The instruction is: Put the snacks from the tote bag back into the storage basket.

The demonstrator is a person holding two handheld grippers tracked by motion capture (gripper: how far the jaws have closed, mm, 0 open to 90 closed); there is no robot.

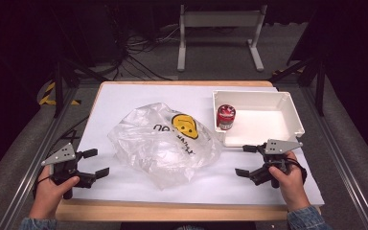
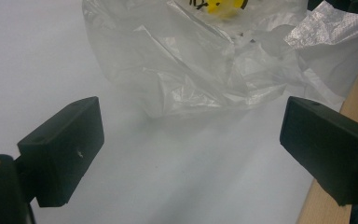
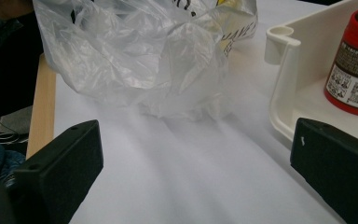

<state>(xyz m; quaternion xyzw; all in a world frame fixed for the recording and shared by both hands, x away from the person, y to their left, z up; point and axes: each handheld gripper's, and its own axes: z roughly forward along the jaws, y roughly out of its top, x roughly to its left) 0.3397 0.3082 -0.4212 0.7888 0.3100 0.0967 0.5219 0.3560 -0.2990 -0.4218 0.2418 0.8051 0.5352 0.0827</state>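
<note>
Crumpled clear plastic bag with yellow smiley print point(image 1: 165, 143) at centre of white-covered bench point(image 1: 124, 96), between left gripper point(image 1: 97, 163) and right gripper point(image 1: 247, 160), both spread apart, empty. Best approached low, pinching 1 rim fold each.

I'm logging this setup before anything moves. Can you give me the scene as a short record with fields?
surface: white table
bag: crumpled clear plastic bag, yellow face print, mid-table
bin: white tray, far right
can: red can, upright in tray's left end
left tool: open, empty, left of bag
right tool: open, empty, before tray
</note>
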